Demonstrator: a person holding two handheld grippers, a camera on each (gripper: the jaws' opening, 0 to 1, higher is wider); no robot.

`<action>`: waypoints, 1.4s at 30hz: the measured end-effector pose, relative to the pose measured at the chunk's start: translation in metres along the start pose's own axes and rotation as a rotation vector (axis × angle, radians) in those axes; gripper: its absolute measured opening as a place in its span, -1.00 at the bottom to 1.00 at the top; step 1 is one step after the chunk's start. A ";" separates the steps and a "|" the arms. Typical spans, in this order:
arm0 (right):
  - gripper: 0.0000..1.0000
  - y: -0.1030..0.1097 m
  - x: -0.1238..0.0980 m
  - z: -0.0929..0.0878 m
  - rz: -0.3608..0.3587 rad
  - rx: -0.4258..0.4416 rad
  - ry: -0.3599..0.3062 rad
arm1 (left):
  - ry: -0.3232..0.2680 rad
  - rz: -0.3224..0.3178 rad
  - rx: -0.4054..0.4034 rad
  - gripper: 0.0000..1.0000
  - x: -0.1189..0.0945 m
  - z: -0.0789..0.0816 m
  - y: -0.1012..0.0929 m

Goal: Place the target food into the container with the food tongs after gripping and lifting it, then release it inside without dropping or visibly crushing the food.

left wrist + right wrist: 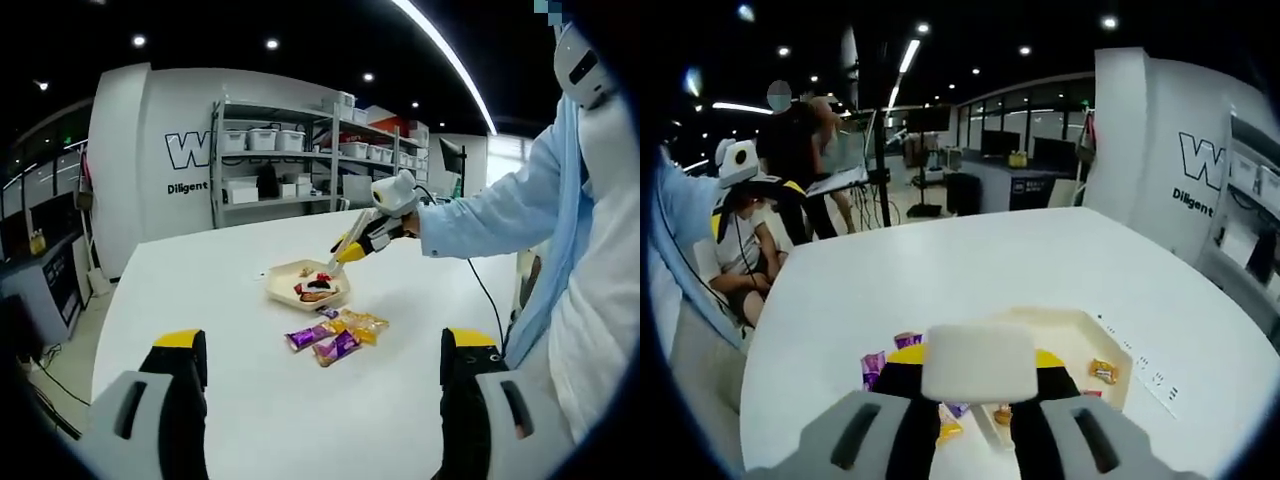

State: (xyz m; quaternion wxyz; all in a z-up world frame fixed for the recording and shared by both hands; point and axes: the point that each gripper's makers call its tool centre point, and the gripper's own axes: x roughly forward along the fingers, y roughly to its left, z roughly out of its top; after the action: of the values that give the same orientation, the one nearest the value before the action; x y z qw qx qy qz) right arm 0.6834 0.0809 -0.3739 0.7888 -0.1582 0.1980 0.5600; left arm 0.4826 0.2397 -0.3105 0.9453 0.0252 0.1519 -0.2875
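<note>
Cream container [283, 284] on white table, food pieces [318, 291] inside; yellow-tipped food tongs [349, 248] angled down over it

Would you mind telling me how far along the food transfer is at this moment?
Some food already lies in the cream container. In hand: the right gripper holds the food tongs, their tips down at the container. Left: wrapped snacks lie on the table beside it. The left gripper waits open.

Left gripper view: low over the table [230, 300], facing shelves [290, 160], tray [285, 285] ahead.
Right gripper view: close above tray [1080, 335], facing open room.
Shared: tray, table.
</note>
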 end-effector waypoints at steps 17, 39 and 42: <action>-0.61 0.047 0.008 -0.011 0.078 -0.023 0.033 | -0.007 0.004 -0.005 0.89 -0.006 -0.002 -0.005; -0.60 0.093 0.038 -0.038 0.211 -0.080 0.117 | -0.007 0.029 -0.024 0.88 -0.016 -0.009 -0.001; -0.60 0.098 0.042 -0.039 0.226 -0.092 0.125 | -0.004 0.034 -0.026 0.88 -0.018 -0.010 -0.001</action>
State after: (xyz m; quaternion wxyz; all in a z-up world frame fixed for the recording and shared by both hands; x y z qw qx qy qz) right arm 0.5976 0.1282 -0.4313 0.6989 -0.2053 0.2373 0.6427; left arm 0.4650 0.2504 -0.3147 0.9506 0.0151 0.1533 -0.2694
